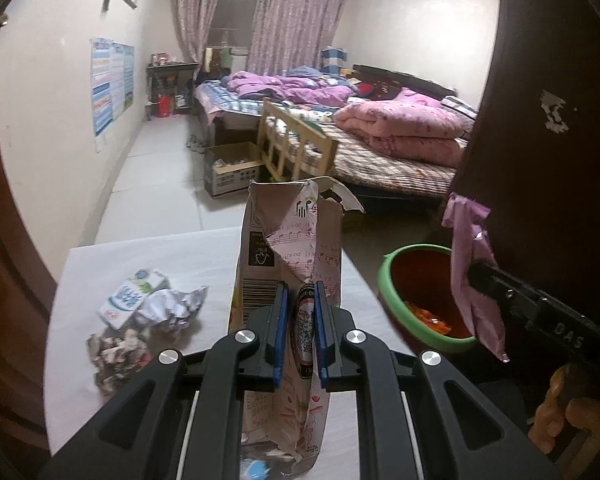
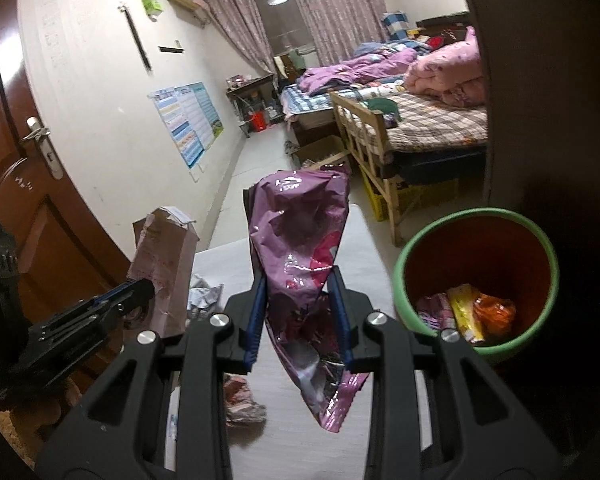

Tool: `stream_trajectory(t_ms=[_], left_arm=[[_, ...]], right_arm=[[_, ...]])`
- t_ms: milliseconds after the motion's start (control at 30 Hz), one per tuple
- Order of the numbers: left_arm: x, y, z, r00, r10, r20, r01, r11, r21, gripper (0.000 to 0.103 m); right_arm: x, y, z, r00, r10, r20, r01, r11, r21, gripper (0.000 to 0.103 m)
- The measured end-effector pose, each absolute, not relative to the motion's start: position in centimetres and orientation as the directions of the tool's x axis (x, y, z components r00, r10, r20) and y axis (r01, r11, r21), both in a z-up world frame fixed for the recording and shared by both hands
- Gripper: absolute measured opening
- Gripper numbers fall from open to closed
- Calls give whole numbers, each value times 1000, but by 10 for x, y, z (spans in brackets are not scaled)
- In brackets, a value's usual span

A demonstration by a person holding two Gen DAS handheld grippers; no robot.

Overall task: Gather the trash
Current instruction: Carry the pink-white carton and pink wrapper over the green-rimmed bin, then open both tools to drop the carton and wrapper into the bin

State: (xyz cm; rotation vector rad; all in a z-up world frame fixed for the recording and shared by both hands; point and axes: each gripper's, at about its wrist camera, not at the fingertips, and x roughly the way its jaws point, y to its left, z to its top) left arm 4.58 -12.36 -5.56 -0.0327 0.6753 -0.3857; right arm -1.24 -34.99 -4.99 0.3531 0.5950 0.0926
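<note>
My left gripper [image 1: 301,292] is shut on a flattened pink and brown paper carton [image 1: 292,248], held upright above the white table [image 1: 188,256]. My right gripper [image 2: 300,280] is shut on a crinkled purple foil wrapper [image 2: 300,240] that hangs down between its blue pads. The green-rimmed red bin [image 2: 476,264] stands to the right of the table with wrappers inside. In the left wrist view the bin [image 1: 416,276] sits at the right, and the right gripper [image 1: 470,278] holds the purple wrapper [image 1: 472,272] beside it. The right wrist view has the left gripper [image 2: 146,286] and carton [image 2: 164,256] at the left.
A crushed milk carton [image 1: 130,300], crumpled foil [image 1: 172,308] and a dark crumpled wad [image 1: 116,352] lie on the table's left side. A wooden bed rail [image 1: 292,144], a cardboard box [image 1: 232,168] and a bed stand beyond. A dark cabinet [image 1: 552,120] rises at the right, a door [image 2: 28,160] at the left.
</note>
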Motion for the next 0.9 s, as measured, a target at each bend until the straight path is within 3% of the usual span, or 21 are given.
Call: stream_trajectory(t_ms=[767, 800, 867, 900], left_arm=[[115, -302, -95, 473, -583, -661, 584, 769, -260, 12], [119, -311, -96, 462, -594, -658, 591, 760, -271, 15], [124, -321, -97, 449, -600, -662, 596, 753, -278, 51], [125, -325, -97, 452, -599, -661, 595, 755, -278, 57]], right_arm=[[7, -498, -76, 821, 10, -570, 276, 867, 414, 32], [8, -501, -76, 821, 3, -570, 284, 865, 414, 33], [13, -510, -78, 817, -8, -577, 296, 864, 407, 55], [15, -513, -81, 811, -18, -584, 308, 862, 402, 61]])
